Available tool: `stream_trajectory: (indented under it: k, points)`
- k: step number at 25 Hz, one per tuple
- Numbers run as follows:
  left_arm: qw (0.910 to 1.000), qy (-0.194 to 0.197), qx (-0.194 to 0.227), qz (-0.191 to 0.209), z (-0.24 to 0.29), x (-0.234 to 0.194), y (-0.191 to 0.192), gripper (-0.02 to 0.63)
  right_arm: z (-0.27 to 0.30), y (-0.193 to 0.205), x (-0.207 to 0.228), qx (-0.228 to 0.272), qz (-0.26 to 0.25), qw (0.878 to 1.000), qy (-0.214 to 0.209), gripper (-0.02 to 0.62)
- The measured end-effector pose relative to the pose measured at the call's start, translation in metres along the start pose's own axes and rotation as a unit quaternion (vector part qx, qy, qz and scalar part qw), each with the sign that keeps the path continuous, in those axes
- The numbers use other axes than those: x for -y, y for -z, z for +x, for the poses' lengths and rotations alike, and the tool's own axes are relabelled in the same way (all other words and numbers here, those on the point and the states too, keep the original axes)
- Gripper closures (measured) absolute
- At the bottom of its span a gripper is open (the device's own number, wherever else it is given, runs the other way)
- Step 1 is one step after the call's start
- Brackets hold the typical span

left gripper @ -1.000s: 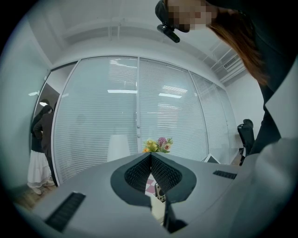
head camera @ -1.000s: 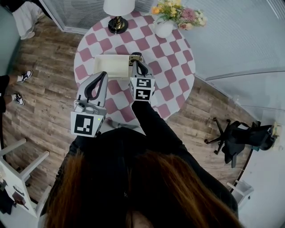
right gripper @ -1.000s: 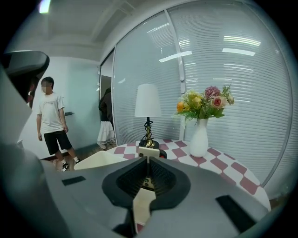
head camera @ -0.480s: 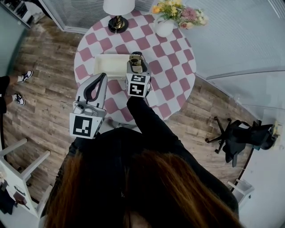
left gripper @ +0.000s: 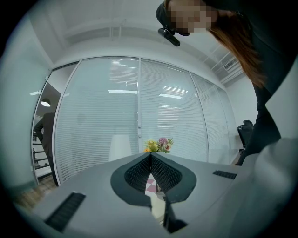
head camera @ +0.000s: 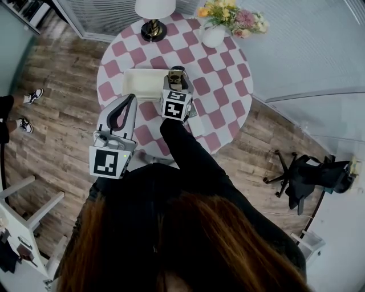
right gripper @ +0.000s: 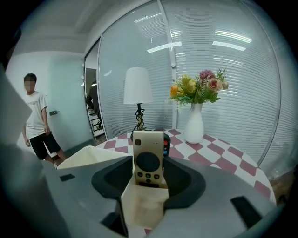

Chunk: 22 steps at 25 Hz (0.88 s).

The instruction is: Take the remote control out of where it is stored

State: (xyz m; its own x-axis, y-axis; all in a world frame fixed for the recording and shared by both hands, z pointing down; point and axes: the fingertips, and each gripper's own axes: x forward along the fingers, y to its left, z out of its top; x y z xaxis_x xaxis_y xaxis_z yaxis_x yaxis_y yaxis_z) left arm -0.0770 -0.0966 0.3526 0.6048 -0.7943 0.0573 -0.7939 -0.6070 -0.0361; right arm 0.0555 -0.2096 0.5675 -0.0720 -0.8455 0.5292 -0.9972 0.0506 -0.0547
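A cream remote control (right gripper: 148, 158) stands upright in a cream holder (right gripper: 142, 207) on the checkered round table (head camera: 222, 85). Behind it, the top of a black remote (right gripper: 166, 143) with a red button shows. My right gripper (right gripper: 149, 179) has just been opening; its jaws now stand open on either side of the cream remote, with gaps at both pads. In the head view the right gripper (head camera: 177, 78) reaches over the table beside a cream tray (head camera: 142, 84). My left gripper (head camera: 128, 104) hangs at the table's near-left edge, shut and empty, its pads meeting (left gripper: 150, 158).
A white lamp (head camera: 154, 10) and a white vase of flowers (head camera: 214, 33) stand at the table's far side. A person (right gripper: 37, 123) stands to the left by a glass wall. An office chair (head camera: 308, 174) is on the wooden floor at right.
The right gripper has moved forward and down toward the holder and its jaws have opened around the cream remote. The left gripper has stayed where it was.
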Motion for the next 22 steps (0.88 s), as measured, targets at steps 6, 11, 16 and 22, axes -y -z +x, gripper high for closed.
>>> stream_trajectory:
  k: [6, 11, 16, 22]
  points:
    - [1.0000, 0.000, 0.000, 0.000, -0.001, -0.001, 0.000, 0.597, 0.000, -0.001, 0.001, 0.004, 0.008, 1.000, -0.004, 0.403]
    - [1.0000, 0.000, 0.002, -0.001, -0.001, -0.001, -0.001, 0.597, -0.006, -0.008, 0.005, 0.023, 0.009, 1.000, -0.008, 0.405]
    - [1.0000, 0.003, 0.005, 0.000, -0.001, 0.002, -0.003, 0.597, -0.016, -0.013, 0.005, 0.036, -0.006, 0.999, -0.016, 0.407]
    - [1.0000, 0.005, 0.005, -0.001, 0.002, 0.005, -0.003, 0.597, -0.032, -0.026, 0.007, 0.051, -0.012, 0.998, -0.033, 0.407]
